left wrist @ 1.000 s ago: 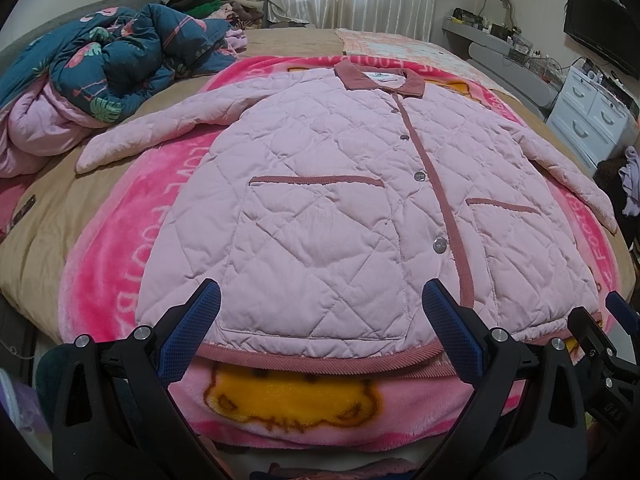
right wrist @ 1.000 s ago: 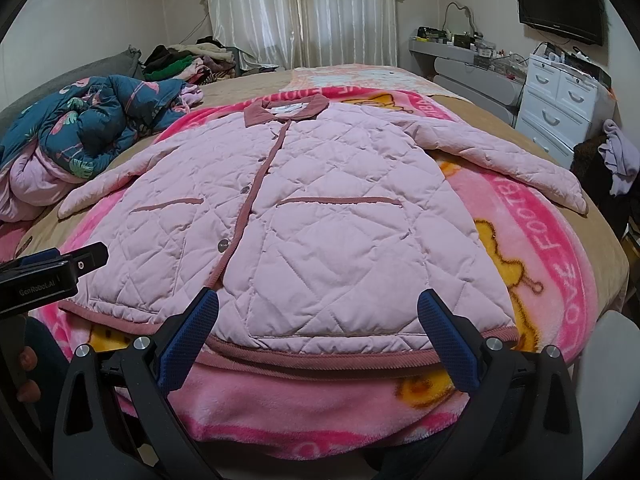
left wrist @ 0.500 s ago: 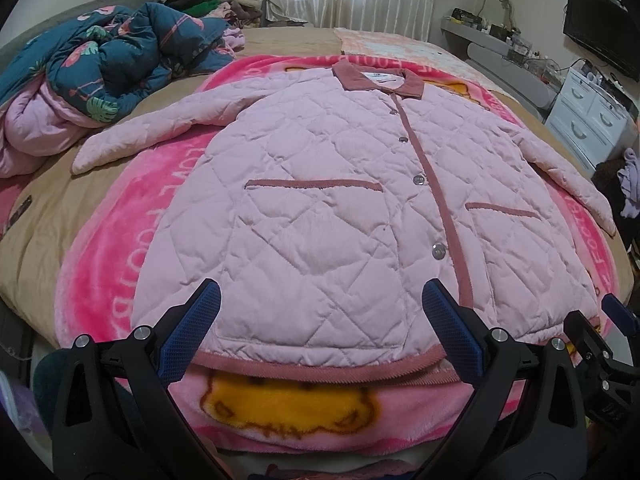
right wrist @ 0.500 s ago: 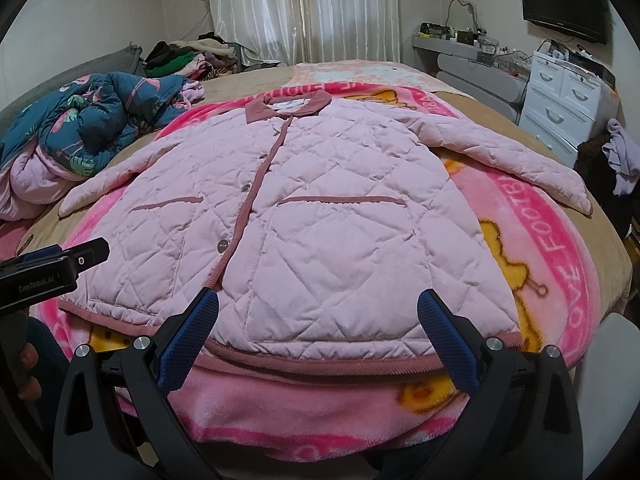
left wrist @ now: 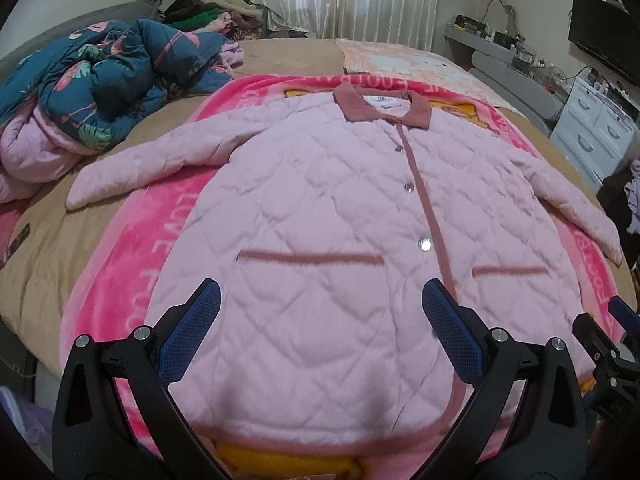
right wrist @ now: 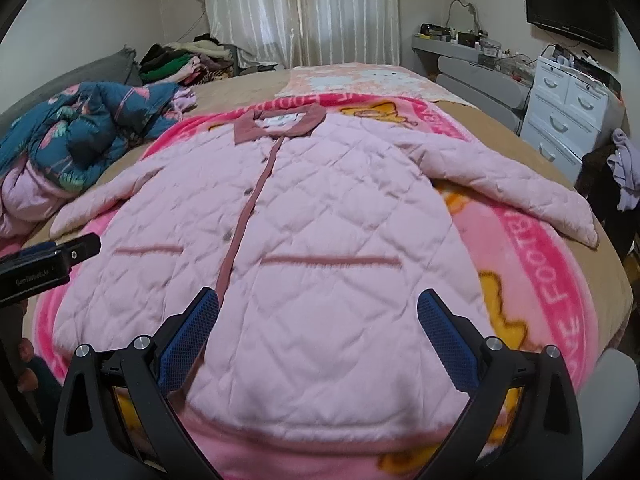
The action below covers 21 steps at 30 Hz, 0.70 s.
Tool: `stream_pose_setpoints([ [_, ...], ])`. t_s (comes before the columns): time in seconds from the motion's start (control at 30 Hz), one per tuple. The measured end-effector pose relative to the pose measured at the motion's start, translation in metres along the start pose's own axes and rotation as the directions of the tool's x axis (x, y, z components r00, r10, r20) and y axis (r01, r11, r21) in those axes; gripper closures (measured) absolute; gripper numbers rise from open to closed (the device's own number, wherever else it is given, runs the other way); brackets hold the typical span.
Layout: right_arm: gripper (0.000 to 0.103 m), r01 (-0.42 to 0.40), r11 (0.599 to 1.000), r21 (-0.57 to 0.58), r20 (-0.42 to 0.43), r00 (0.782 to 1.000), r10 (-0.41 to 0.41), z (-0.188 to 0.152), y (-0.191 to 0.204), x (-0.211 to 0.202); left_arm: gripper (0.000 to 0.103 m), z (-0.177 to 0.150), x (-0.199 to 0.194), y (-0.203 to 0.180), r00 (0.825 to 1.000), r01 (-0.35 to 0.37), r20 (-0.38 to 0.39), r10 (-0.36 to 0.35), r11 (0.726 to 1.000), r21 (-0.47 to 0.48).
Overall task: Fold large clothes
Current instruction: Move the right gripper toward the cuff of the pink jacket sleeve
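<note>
Left hand-held gripper, right hand-held gripper: black frames, blue textured pads, silver screws.

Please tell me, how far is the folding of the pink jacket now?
Done: the pink quilted jacket lies flat, buttoned, front up on the pink blanket, both sleeves spread out. In hand: nothing yet; the left hand-held gripper and the right hand-held gripper are open over its lower part, near the hem. Left: every fold, sleeves and body alike.

Left gripper and right gripper, fingers spread wide.
</note>
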State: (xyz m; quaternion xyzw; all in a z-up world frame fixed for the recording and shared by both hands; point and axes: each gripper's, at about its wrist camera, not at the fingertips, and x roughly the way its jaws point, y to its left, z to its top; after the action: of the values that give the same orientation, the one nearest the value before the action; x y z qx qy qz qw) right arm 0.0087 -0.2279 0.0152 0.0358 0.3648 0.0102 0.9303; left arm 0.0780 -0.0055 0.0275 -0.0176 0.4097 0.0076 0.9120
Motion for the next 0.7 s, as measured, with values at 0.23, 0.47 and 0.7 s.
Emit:
stream_pose_setpoints([
  [0.23, 0.004, 0.003, 1.000, 0.011, 0.015, 1.000, -0.003, 0.032, -0.011, 0.022, 0.008, 0.030, 0.024, -0.008, 1.000, 0.015, -0.017, -0.015, 1.000, 0.007],
  [0.47, 0.004, 0.008, 0.999, 0.052, -0.005, 1.000, -0.008, 0.064, -0.028, 0.051, 0.008, 0.057, 0.053, -0.023, 0.998, 0.036, -0.057, -0.034, 0.999, 0.034],
  [0.7, 0.004, 0.042, 0.994, 0.101, -0.011, 0.999, -0.041, 0.091, -0.057, 0.083, 0.008, 0.088, 0.085, -0.038, 0.997, 0.043, -0.073, -0.039, 0.998, 0.049],
])
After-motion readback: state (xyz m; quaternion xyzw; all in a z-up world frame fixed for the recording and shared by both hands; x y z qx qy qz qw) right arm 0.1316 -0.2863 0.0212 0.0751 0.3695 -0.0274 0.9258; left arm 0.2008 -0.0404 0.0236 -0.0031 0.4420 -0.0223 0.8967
